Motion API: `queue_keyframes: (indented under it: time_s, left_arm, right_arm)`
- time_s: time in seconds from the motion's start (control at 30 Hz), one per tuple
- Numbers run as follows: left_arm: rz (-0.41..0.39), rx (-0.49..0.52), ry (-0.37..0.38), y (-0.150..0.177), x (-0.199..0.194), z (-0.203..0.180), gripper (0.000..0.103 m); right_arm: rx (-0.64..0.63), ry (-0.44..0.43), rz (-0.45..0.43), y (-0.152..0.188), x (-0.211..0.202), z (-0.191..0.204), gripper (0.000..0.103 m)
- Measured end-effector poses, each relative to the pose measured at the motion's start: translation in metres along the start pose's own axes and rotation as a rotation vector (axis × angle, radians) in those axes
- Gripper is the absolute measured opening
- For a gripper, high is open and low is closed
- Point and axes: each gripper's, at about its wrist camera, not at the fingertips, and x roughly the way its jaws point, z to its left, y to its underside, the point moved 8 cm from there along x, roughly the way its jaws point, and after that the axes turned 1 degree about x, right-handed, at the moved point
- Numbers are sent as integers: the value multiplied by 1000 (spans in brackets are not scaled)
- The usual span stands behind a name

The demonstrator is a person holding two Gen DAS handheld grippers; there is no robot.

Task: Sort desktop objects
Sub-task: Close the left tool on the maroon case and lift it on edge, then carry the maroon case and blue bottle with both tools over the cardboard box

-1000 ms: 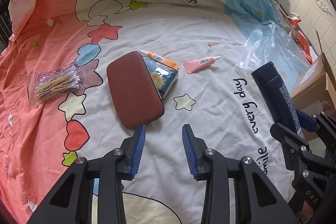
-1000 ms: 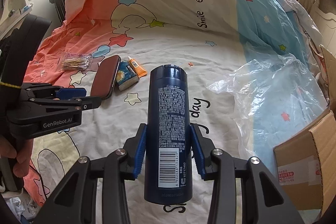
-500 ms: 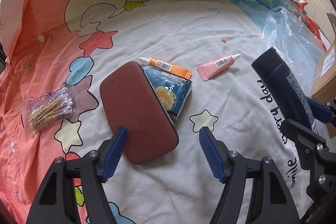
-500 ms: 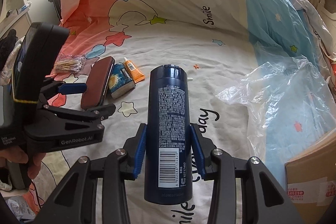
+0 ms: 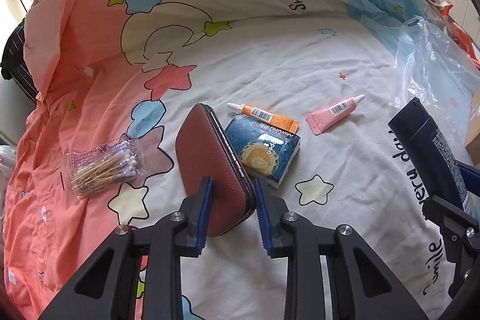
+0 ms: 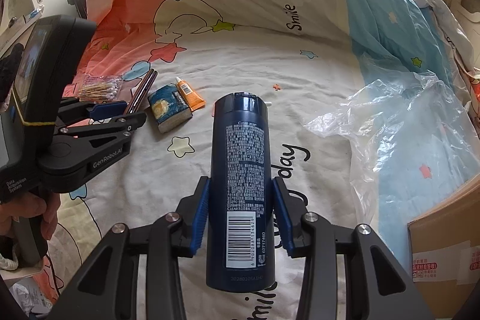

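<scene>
A brown ribbed case (image 5: 210,158) is tipped up on its long edge on the bedspread, its near end between the blue pads of my left gripper (image 5: 232,200). The jaws are closing and both pads touch the case. In the right wrist view the left gripper (image 6: 129,111) holds the case (image 6: 144,92) edge-on, with a hand on the handle. My right gripper (image 6: 240,200) is shut on a dark blue bottle (image 6: 243,158), held above the bed; the bottle (image 5: 426,146) also shows at the right of the left wrist view.
Beside the case lie a blue tissue pack (image 5: 264,152), an orange tube (image 5: 264,117) and a pink tube (image 5: 333,114). A bag of cotton swabs (image 5: 105,167) lies to the left. A clear plastic bag (image 6: 405,125) and a cardboard box (image 6: 444,245) are at the right.
The left jaws spread wide, came down around the case's near end and closed on it. The case went from lying flat to tipped on its edge. The right gripper and bottle stayed put.
</scene>
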Motion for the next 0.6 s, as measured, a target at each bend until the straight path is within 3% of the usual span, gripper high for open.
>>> queue_keyframes:
  time_s: [0.23, 0.6]
  left_arm:
    - [-11, -43, 10, -4, -10, 22, 17]
    - [-7, -67, 54, -5, -36, 30, 13]
  right_arm:
    - [-5, 2, -4, -1, -4, 2, 38]
    - [-30, 8, -35, -10, -27, 13, 38]
